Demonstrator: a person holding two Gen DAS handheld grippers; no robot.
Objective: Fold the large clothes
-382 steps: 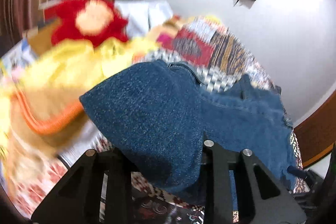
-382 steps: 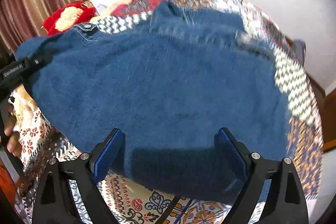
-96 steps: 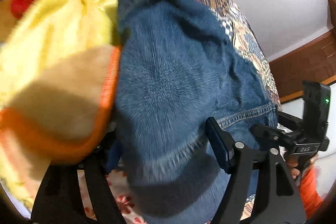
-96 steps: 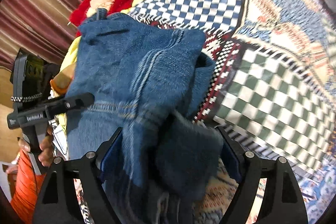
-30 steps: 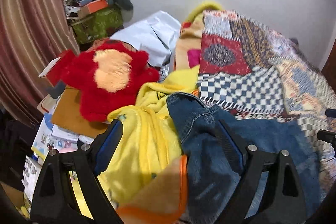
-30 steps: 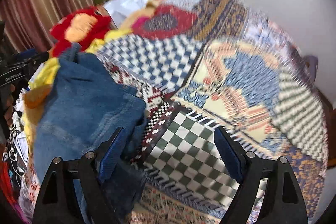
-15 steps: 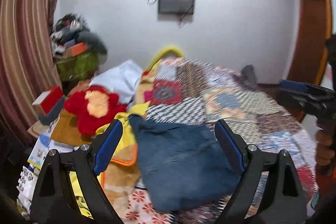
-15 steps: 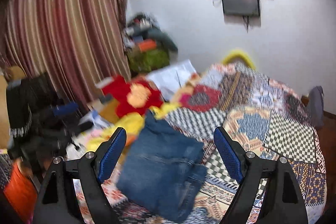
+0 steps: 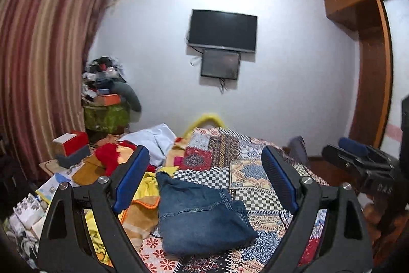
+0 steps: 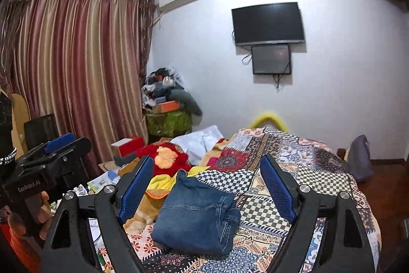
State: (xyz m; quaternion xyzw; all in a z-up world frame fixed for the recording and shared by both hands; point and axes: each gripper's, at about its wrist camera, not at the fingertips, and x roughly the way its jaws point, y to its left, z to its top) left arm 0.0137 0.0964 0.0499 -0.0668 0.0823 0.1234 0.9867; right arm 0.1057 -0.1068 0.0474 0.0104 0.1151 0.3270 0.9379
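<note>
Both grippers have pulled back and up from the bed since a second ago — the views then sat low over the fabric, now they take in the whole room. The jeans [image 9: 202, 215] lie folded into a compact bundle on the near left part of the patchwork bedspread [image 9: 255, 170], nothing touching them. Left gripper [image 9: 204, 183]: held level, pointing toward the far wall, jaws spread wide and empty, well above the bundle. Right gripper [image 10: 207, 186]: same pose, jaws spread, empty; the jeans [image 10: 198, 214] show between its fingers but well beyond them. The right gripper also appears at the right edge of the left view, blurred — its grip is hard to read there. Just left of the jeans, touching their edge, sits a yellow cloth [image 9: 148, 187]; a red plush toy [image 10: 166, 161] lies farther left. A dark TV [image 10: 267, 23] hangs on the far wall.
</note>
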